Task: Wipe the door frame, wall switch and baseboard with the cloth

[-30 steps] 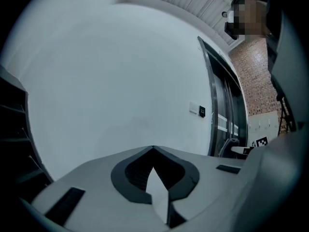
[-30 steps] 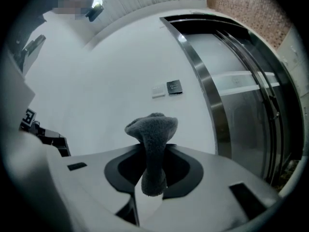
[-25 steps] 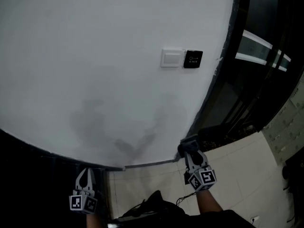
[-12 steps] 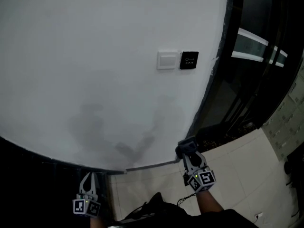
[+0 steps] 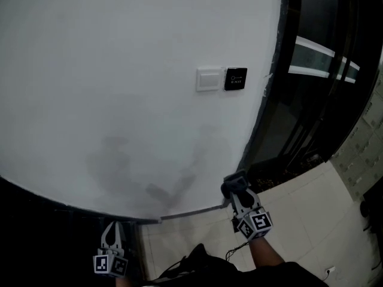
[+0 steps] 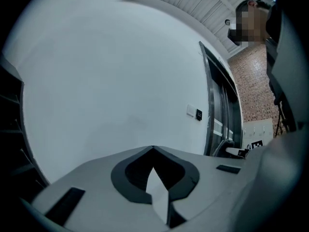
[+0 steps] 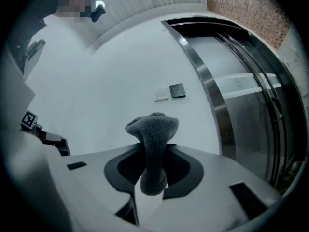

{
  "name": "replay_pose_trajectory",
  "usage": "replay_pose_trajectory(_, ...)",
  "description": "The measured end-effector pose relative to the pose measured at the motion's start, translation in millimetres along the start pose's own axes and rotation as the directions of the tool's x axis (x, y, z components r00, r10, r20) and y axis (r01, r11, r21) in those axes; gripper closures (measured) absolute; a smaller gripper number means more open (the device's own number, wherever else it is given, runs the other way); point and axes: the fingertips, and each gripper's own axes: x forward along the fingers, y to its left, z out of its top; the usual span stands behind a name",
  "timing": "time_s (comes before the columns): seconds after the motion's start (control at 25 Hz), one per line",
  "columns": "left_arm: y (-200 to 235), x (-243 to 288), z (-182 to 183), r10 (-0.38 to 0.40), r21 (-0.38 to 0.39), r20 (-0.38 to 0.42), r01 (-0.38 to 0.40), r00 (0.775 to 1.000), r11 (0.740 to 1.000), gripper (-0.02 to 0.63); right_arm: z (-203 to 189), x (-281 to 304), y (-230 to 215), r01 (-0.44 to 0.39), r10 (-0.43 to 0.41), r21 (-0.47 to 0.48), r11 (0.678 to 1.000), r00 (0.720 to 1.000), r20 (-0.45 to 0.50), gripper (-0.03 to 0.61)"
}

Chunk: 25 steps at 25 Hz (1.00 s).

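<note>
Left gripper (image 5: 112, 229), lowest in frame, jaws pressed together with nothing between them. Right gripper (image 5: 237, 195), jaws clamped on the grey cloth (image 5: 234, 183), held near where baseboard (image 5: 191, 211) meets door frame (image 5: 263, 118). Farther up the wall (image 5: 119, 70), the wall switch (image 5: 208, 79) beside a black exit button (image 5: 236, 79).

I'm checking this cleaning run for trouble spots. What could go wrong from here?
1. The right gripper holds the cloth as a narrow bunch with a small tuft ahead of the fingers, so the fingers may scrape the wall.
2. The black exit button sits right beside the white switch; wiping the switch could press it.
</note>
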Motion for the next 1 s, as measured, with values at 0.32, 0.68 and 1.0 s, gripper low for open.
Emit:
replay_pose_trajectory(0.32, 7.1, -9.9, 1.5, 0.034, 0.01, -0.012, -0.034, 0.999, 0.999, 0.623, 32.2, 39.2, 7.5, -0.101, 0.103, -0.094, 0.99, 0.995, 0.018, 0.486)
replay_pose_trajectory(0.68, 0.9, -0.1, 2.2, 0.075, 0.044, -0.015, -0.074, 0.997, 0.996, 0.623, 94.7, 109.3, 6.7, -0.213, 0.235, -0.225, 0.951, 0.969, 0.075, 0.486)
replay_pose_trajectory(1.0, -10.4, 37.8, -12.2, 0.188, 0.086, -0.087, -0.18, 0.978, 0.98, 0.623, 189.4, 194.6, 39.7, -0.436, 0.455, -0.277, 0.856, 0.891, 0.003, 0.486)
